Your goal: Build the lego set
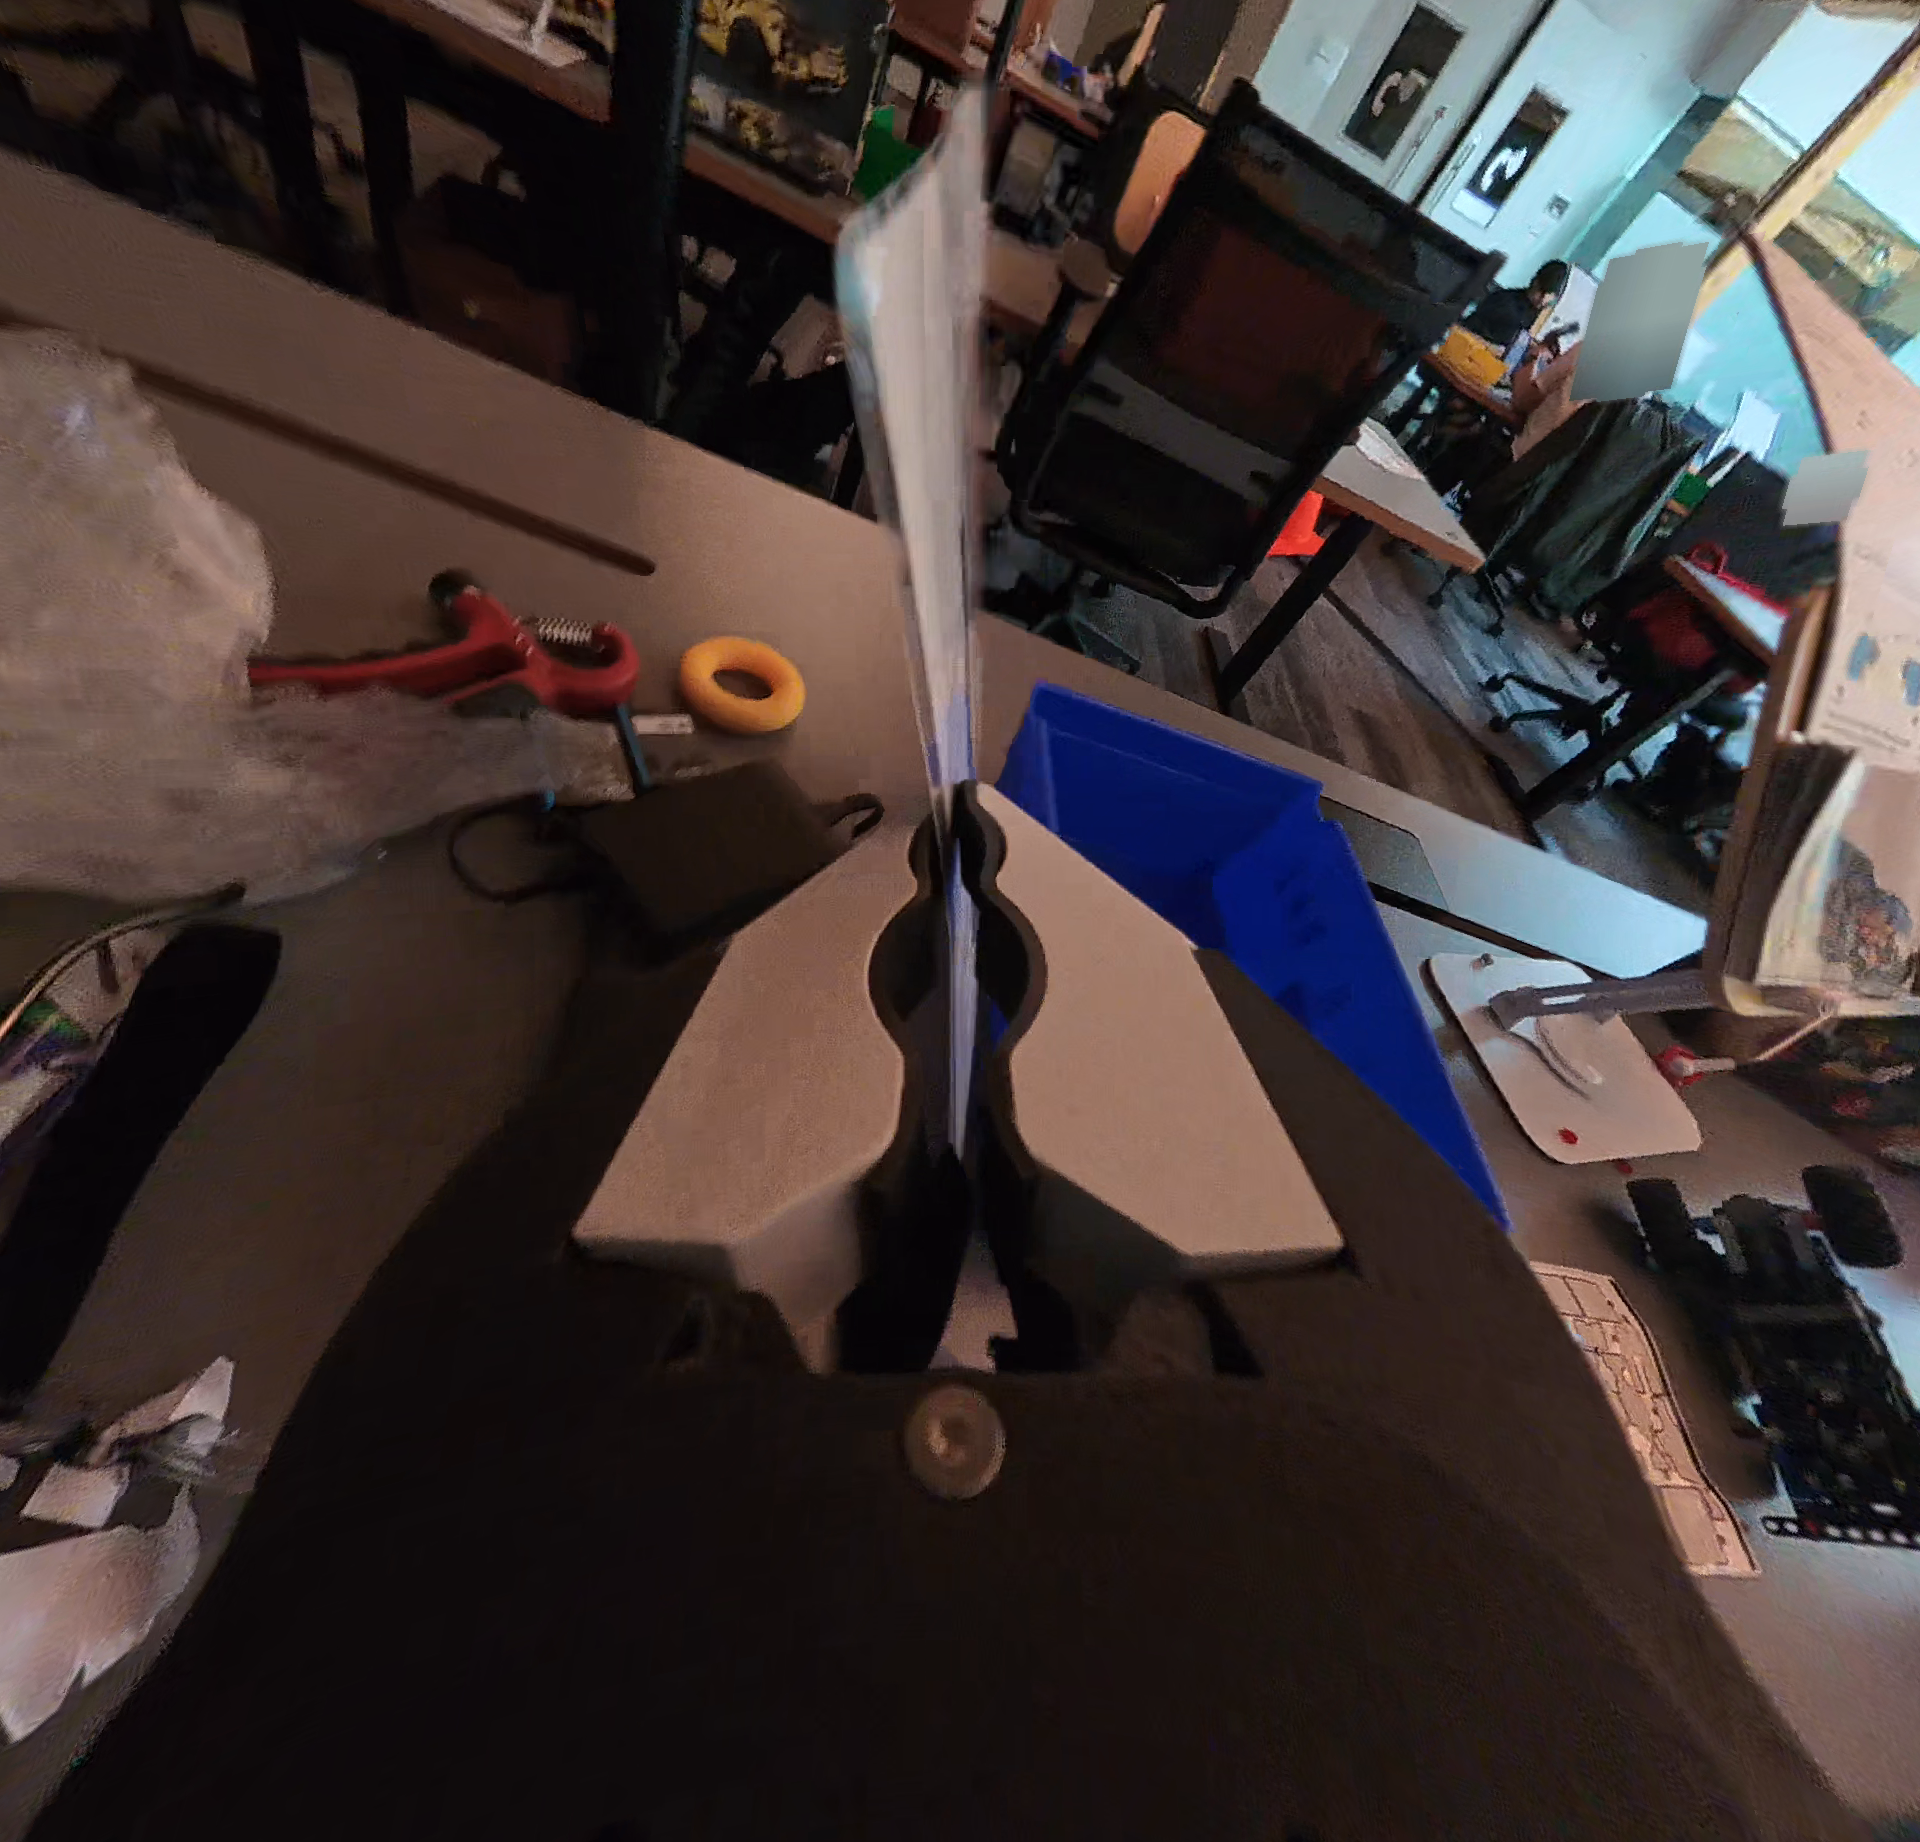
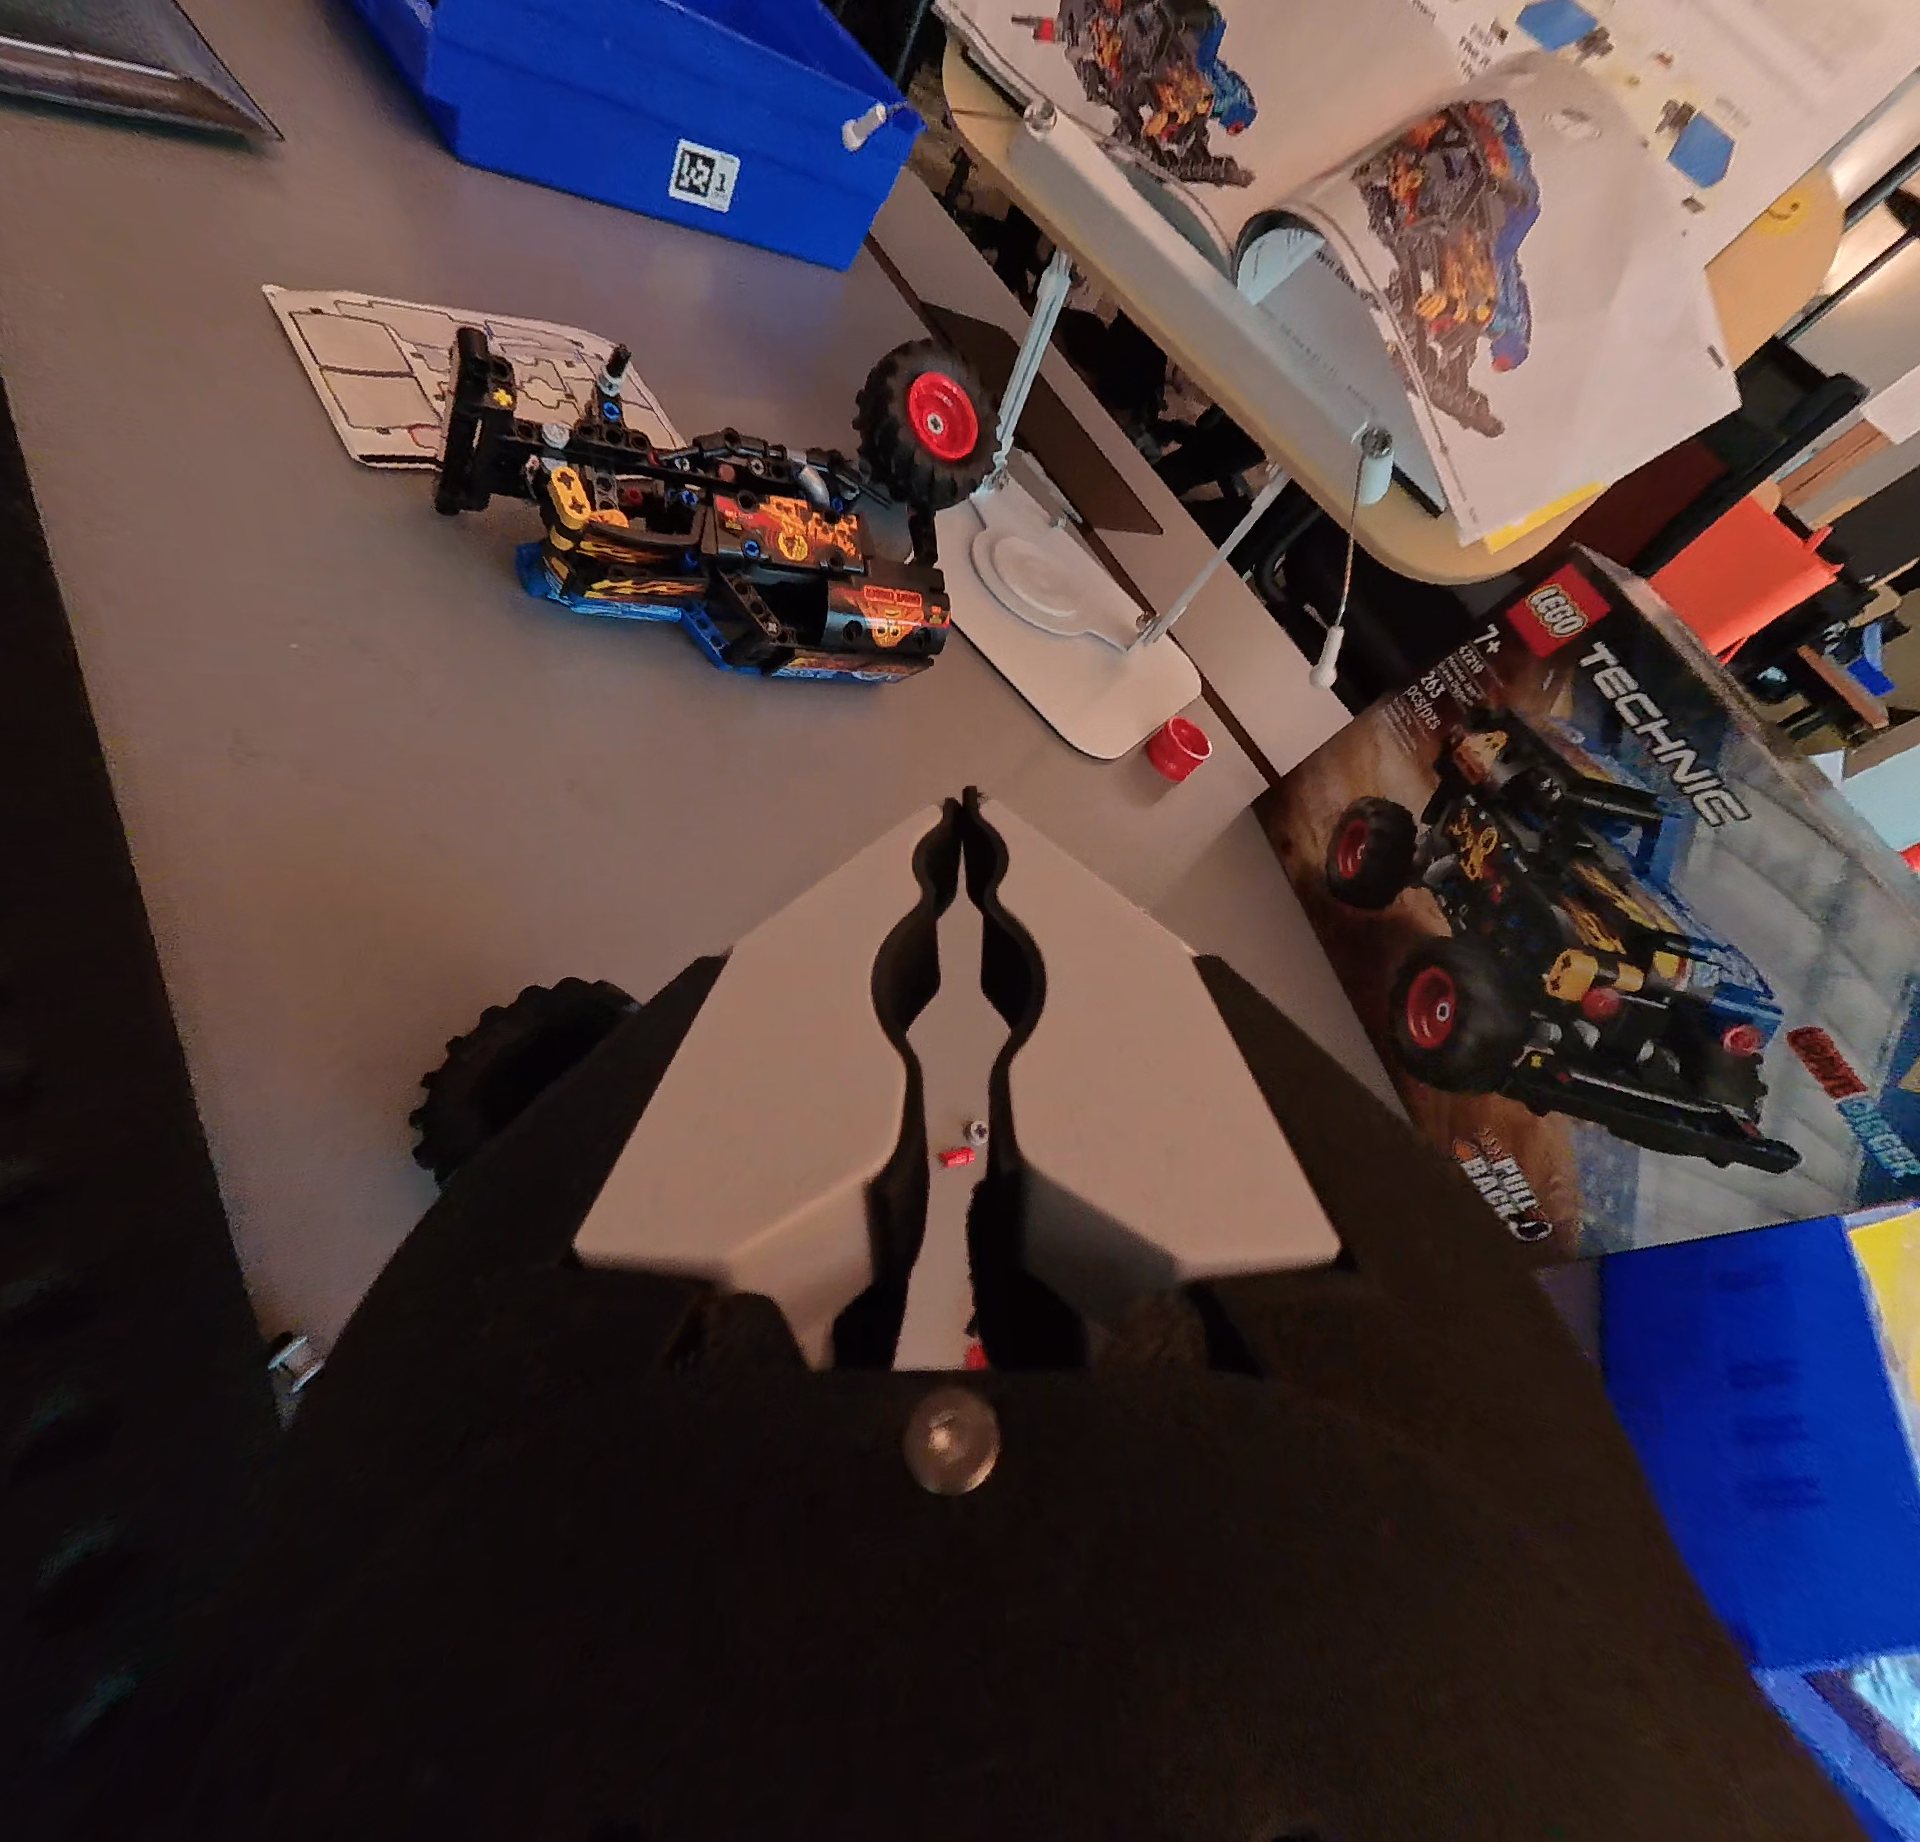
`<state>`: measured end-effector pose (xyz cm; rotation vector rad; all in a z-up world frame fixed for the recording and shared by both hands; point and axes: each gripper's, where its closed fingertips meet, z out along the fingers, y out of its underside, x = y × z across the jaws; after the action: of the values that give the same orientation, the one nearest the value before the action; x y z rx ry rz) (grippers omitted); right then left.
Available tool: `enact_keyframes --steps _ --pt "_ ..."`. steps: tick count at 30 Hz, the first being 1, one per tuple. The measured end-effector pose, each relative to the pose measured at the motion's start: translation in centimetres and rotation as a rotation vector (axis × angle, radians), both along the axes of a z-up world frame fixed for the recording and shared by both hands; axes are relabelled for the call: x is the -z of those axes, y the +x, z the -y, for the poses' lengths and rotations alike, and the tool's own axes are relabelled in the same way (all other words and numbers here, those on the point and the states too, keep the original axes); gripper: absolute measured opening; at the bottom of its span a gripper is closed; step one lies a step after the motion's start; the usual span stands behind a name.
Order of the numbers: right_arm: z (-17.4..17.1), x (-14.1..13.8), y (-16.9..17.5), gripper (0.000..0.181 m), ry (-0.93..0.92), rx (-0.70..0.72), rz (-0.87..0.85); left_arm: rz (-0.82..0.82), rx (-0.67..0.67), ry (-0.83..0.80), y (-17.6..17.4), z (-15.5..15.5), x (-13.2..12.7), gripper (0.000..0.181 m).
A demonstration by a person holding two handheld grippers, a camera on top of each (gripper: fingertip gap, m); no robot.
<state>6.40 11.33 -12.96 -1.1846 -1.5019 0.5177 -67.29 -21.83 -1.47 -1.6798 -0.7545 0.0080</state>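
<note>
My left gripper (image 1: 961, 805) is shut on a thin white and blue paper sheet (image 1: 920, 442), seen edge-on and standing up from the tips, raised above the table. My right gripper (image 2: 961, 805) is shut, tips together with nothing between them, above bare table. The partly built black, orange and blue lego truck (image 2: 717, 535) lies on its side ahead of it, one red-hubbed wheel (image 2: 930, 421) at its far end. A loose black tyre (image 2: 509, 1065) lies left of my right fingers. A loose red hub (image 2: 1179, 748) and small red pieces (image 2: 958, 1156) lie on the table.
A blue bin (image 2: 644, 78) stands at the back, and shows in the left wrist view (image 1: 1195, 836). The open instruction booklet (image 2: 1403, 151) rests on a white stand (image 2: 1081, 639). The set's box (image 2: 1621, 940) lies right. A sticker sheet (image 2: 384, 369) lies behind the truck. Red clamp (image 1: 488, 649), yellow ring (image 1: 743, 684). My right fingertips sit around 80 cm from my left ones. The right tips stand about 20 cm off the red-hubbed wheel (image 2: 930, 421).
</note>
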Motion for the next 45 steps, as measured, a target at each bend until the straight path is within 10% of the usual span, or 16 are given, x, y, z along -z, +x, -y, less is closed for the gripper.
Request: enact_keyframes --steps 18,29,45 --pt "-1.2 2.6 -1.3 0.0 -0.046 0.059 0.115 0.143 -0.368 -0.087 -10.7 10.8 12.2 0.017" --pt "-1.1 2.8 -0.9 0.0 -0.049 0.06 0.114 -0.016 -0.551 -0.244 -11.6 12.3 10.9 0.069" --pt "-0.4 2.5 0.9 0.0 -0.054 0.068 0.086 -0.373 -0.378 -0.701 -7.8 4.0 9.0 0.075"
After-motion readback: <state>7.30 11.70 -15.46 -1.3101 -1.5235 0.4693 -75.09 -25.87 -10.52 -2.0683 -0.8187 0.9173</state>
